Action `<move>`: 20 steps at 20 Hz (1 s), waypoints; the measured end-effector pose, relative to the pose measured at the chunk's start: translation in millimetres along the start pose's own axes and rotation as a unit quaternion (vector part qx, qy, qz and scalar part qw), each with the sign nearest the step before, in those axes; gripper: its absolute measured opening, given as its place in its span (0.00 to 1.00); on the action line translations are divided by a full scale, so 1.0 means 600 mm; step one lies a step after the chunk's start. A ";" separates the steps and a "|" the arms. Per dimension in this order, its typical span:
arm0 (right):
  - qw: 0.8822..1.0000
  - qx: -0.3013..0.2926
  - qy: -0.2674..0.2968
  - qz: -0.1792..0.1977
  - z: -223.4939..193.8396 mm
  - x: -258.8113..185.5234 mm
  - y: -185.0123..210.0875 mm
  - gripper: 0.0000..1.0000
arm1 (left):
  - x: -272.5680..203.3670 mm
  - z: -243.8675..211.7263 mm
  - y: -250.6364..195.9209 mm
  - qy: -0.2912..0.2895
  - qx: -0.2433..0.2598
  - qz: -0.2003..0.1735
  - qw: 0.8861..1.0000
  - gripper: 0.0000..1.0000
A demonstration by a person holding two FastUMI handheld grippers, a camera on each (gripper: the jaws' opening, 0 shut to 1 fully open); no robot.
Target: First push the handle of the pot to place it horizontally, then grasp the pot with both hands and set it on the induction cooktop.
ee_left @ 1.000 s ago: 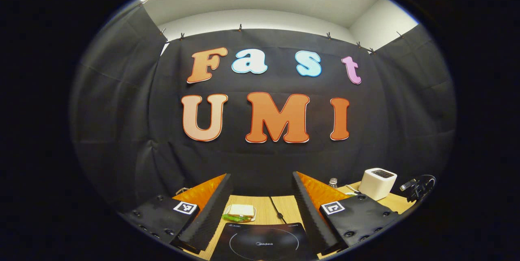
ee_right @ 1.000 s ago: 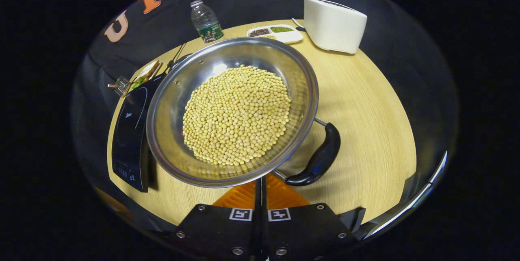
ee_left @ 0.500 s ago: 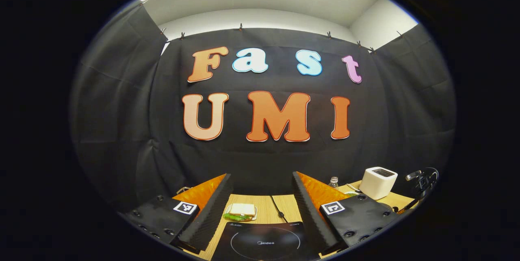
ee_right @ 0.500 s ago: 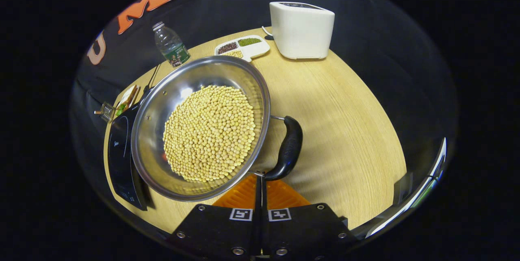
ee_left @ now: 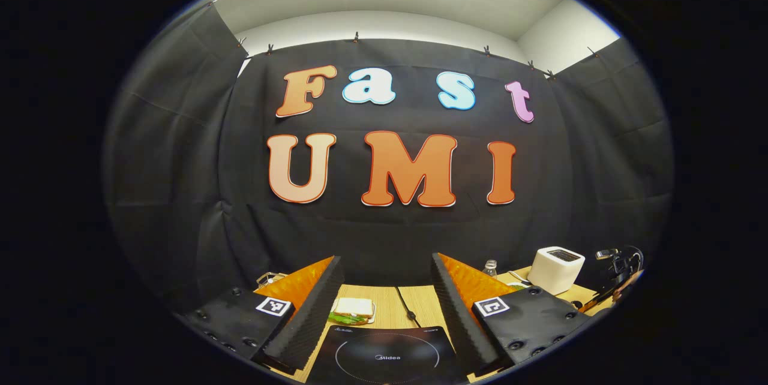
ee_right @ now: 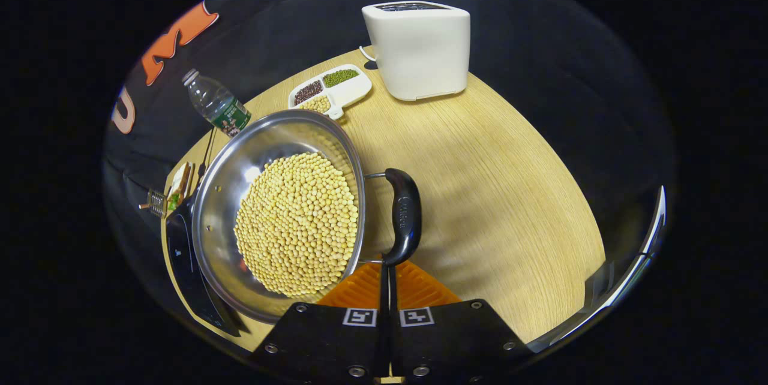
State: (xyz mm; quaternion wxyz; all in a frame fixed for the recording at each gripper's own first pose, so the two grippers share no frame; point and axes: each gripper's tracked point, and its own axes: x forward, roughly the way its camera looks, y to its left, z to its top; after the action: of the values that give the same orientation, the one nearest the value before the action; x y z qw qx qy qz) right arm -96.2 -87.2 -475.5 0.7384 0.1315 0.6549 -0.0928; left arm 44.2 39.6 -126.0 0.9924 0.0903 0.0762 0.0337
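In the right gripper view a steel pot (ee_right: pixel 216 205) full of yellow soybeans (ee_right: pixel 297 223) stands on the wooden table (ee_right: pixel 492 193). Its left rim overlaps the black induction cooktop (ee_right: pixel 180 256). The pot's black handle (ee_right: pixel 404 217) sticks out on the right and runs up and down in this view. My right gripper (ee_right: pixel 387 266) is shut with nothing between its fingers, and its tips meet the handle's lower end. In the left gripper view my left gripper (ee_left: pixel 386 265) is open and held above the induction cooktop (ee_left: pixel 387 358), which lies between its fingers.
A white toaster (ee_right: pixel 420 49), a divided tray of beans (ee_right: pixel 330 90) and a water bottle (ee_right: pixel 216 104) stand at the back of the table. A sandwich (ee_left: pixel 354 311) lies behind the cooktop, beside its cord (ee_left: pixel 408 307). The table's edge curves close on the right.
The pot's handle has swung from a slant to nearly upright in the right gripper view, with the shut right gripper following its end. The left gripper has barely moved.
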 end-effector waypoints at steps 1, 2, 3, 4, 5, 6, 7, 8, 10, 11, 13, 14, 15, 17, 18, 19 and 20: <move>1.000 0.013 0.007 0.010 0.006 0.008 0.004 0.00 | 0.001 -0.003 0.002 0.001 0.000 0.003 1.000 0.95; 0.999 0.030 0.009 0.016 0.012 0.011 0.005 0.00 | 0.004 -0.005 0.004 0.002 0.002 0.006 1.000 0.95; 0.999 0.038 0.006 0.017 0.019 0.008 -0.002 0.00 | 0.005 -0.010 0.005 0.006 0.002 0.006 1.000 0.95; 0.999 0.037 0.001 0.013 0.026 0.006 -0.007 0.00 | 0.007 -0.016 0.004 0.010 0.002 0.005 1.000 0.94; 0.999 0.032 -0.002 0.007 0.033 0.003 -0.014 0.00 | 0.011 -0.020 0.001 0.014 0.001 0.004 1.000 0.97; 1.000 0.029 -0.007 0.000 0.038 0.005 -0.018 0.00 | 0.014 -0.027 -0.004 0.018 0.001 0.002 1.000 0.96; 1.000 0.025 -0.011 -0.005 0.041 0.008 -0.020 0.00 | 0.018 -0.037 -0.010 0.023 0.000 -0.001 1.000 0.95; 1.000 0.024 -0.014 -0.009 0.044 0.012 -0.022 0.00 | 0.022 -0.048 -0.016 0.030 0.000 -0.004 1.000 0.94; 0.999 0.022 -0.021 -0.012 0.052 0.017 -0.022 0.00 | 0.028 -0.070 -0.028 0.046 -0.004 -0.011 0.999 0.95; 0.999 0.021 -0.025 -0.013 0.057 0.017 -0.023 0.00 | 0.033 -0.085 -0.035 0.056 -0.006 -0.015 0.998 0.95; 0.999 0.015 -0.033 -0.016 0.064 0.020 -0.022 0.00 | 0.046 -0.117 -0.058 0.080 -0.014 -0.028 0.996 0.95; 0.999 0.004 -0.035 -0.016 0.065 0.019 -0.022 0.00 | 0.054 -0.134 -0.071 0.094 -0.017 -0.035 0.995 0.96; 0.999 0.000 -0.038 -0.016 0.066 0.014 -0.028 0.00 | 0.059 -0.152 -0.083 0.110 -0.018 -0.039 0.993 0.96; 0.999 -0.009 -0.051 -0.014 0.072 0.004 -0.029 0.03 | 0.069 -0.189 -0.113 0.138 -0.013 -0.053 0.989 0.96; 0.998 -0.016 -0.055 -0.014 0.073 0.001 -0.032 0.06 | 0.076 -0.207 -0.128 0.151 -0.010 -0.060 0.987 0.97; 0.998 -0.023 -0.064 -0.014 0.074 -0.008 -0.034 0.09 | 0.078 -0.231 -0.148 0.170 -0.007 -0.068 0.983 0.95; 0.996 -0.031 -0.078 -0.015 0.083 -0.017 -0.035 0.14 | 0.081 -0.254 -0.167 0.189 -0.008 -0.078 0.979 0.96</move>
State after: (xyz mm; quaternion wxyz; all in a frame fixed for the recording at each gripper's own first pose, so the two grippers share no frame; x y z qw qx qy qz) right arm -56.9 -123.2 -461.6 0.7897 0.0906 0.5995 -0.0934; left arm 73.6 -28.4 -299.7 0.9604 0.0683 0.2689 -0.0263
